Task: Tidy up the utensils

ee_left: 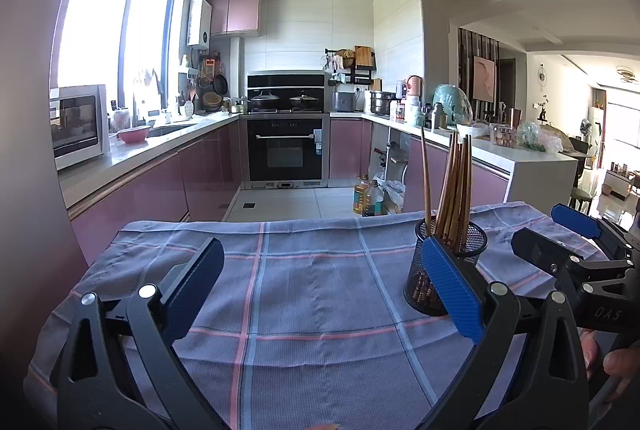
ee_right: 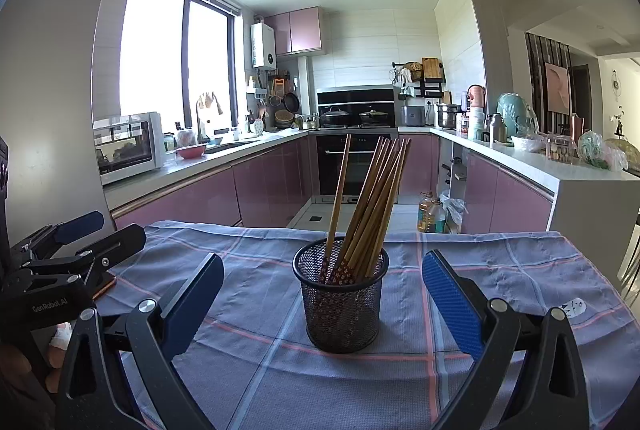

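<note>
A black mesh cup (ee_right: 340, 302) stands upright on the blue checked cloth (ee_right: 248, 370). Several wooden chopsticks (ee_right: 376, 206) stand in it, leaning right, with one apart leaning left. My right gripper (ee_right: 322, 294) is open and empty, its blue-padded fingers on either side of the cup, a little nearer than it. In the left wrist view the cup (ee_left: 446, 270) stands at the right, partly behind my right finger. My left gripper (ee_left: 320, 282) is open and empty over bare cloth (ee_left: 304, 290). The right gripper (ee_left: 560, 234) shows at the far right, open.
The cloth covers a small table; its far edge (ee_right: 360, 232) drops to the kitchen floor. Oil bottles (ee_right: 430, 216) stand on the floor beyond. Pink cabinets and counters run along both sides, with an oven (ee_left: 286, 146) at the back.
</note>
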Demonstrator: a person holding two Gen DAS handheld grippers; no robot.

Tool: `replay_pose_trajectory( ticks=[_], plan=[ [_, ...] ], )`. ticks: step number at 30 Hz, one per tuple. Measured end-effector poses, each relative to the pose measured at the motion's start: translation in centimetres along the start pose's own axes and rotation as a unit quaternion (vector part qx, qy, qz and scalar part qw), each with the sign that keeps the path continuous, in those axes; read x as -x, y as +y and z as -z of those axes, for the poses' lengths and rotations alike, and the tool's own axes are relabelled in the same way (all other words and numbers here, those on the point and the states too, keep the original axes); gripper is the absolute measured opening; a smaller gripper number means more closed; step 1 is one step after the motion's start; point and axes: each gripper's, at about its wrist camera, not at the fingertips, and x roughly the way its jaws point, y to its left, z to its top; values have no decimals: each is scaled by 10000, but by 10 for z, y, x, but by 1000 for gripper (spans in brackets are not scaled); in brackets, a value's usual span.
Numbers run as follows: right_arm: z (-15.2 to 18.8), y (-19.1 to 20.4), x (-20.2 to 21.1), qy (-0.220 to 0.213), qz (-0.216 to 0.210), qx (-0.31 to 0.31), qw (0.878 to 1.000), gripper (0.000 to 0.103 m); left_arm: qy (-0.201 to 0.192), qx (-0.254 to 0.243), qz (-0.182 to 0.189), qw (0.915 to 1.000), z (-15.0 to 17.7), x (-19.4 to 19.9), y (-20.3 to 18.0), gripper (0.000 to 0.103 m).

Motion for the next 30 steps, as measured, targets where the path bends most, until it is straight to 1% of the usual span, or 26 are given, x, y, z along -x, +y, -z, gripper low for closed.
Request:
replay_pose_trajectory(
  ticks=[30],
  plan=[
    [-2, 1, -3, 5, -11, 13, 10000, 96, 24, 6, -4, 10000, 1, 0, 0, 97]
  ],
)
